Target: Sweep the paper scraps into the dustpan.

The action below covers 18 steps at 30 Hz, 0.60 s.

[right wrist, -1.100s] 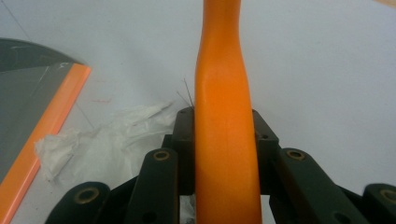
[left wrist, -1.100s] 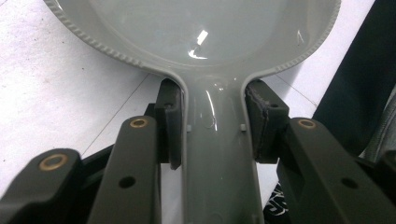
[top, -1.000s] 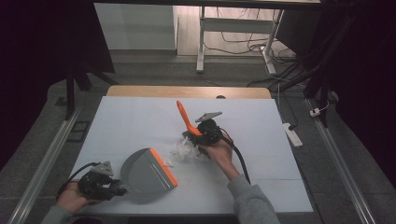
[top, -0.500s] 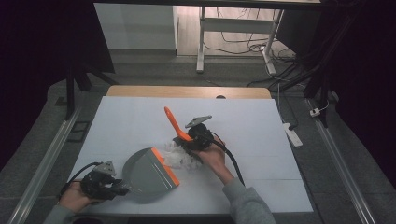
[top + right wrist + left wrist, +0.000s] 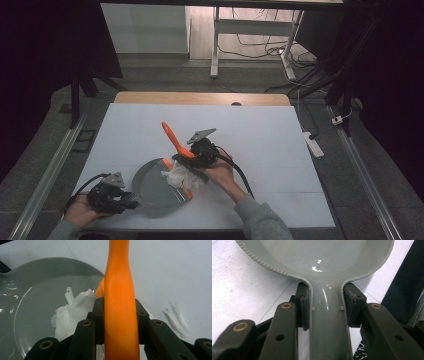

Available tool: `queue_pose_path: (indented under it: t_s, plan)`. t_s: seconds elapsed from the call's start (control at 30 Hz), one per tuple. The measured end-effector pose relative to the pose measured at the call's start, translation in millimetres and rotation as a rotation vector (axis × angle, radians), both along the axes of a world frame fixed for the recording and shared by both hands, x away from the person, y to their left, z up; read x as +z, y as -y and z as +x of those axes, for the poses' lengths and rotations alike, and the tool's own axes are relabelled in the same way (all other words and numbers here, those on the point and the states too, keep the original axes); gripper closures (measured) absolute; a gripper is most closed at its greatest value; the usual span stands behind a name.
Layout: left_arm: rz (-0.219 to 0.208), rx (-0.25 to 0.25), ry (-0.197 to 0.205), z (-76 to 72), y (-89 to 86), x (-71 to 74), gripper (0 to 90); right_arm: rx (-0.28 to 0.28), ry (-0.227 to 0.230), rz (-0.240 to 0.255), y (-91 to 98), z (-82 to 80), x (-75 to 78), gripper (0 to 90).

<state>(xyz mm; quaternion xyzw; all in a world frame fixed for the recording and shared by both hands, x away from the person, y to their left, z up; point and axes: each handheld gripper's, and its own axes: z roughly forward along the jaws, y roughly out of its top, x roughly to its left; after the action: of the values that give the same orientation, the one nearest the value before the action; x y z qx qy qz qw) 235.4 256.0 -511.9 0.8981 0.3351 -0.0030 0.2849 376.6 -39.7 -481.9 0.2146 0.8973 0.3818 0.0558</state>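
On the white table (image 5: 280, 145) (dark room), left gripper (image 5: 131, 202) clamps the dustpan (image 5: 155, 192), right gripper (image 5: 192, 159) the brush (image 5: 175, 140).

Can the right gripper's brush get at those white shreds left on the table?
Probably yes: the right gripper grips the brush, and the shreds lie on bare table close beside it, nothing between.
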Motion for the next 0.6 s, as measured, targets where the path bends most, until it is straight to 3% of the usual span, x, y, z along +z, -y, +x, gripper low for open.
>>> queue_pose_path:
  t_s: [0.17, 0.33, 0.43, 0.6]
  plan:
    - [0.0, -0.001, -0.001, -0.1, 0.1, -0.2, 61.6, -0.041, 0.035, 0.059, 14.4, 1.3, 14.9, 70.6]
    - [-0.001, 0.001, -0.001, 0.0, 0.2, -0.2, 61.6, -0.121, 0.079, 0.123, 39.8, 9.4, 33.1, 70.6]
    - [-0.003, 0.002, -0.001, 0.1, 0.9, 0.0, 61.6, -0.166, 0.091, 0.132, 51.2, 15.9, 38.6, 70.6]
    - [-0.004, 0.004, -0.003, 0.3, 1.8, -0.1, 61.6, -0.215, 0.092, 0.093, 56.8, 30.2, 33.7, 70.6]
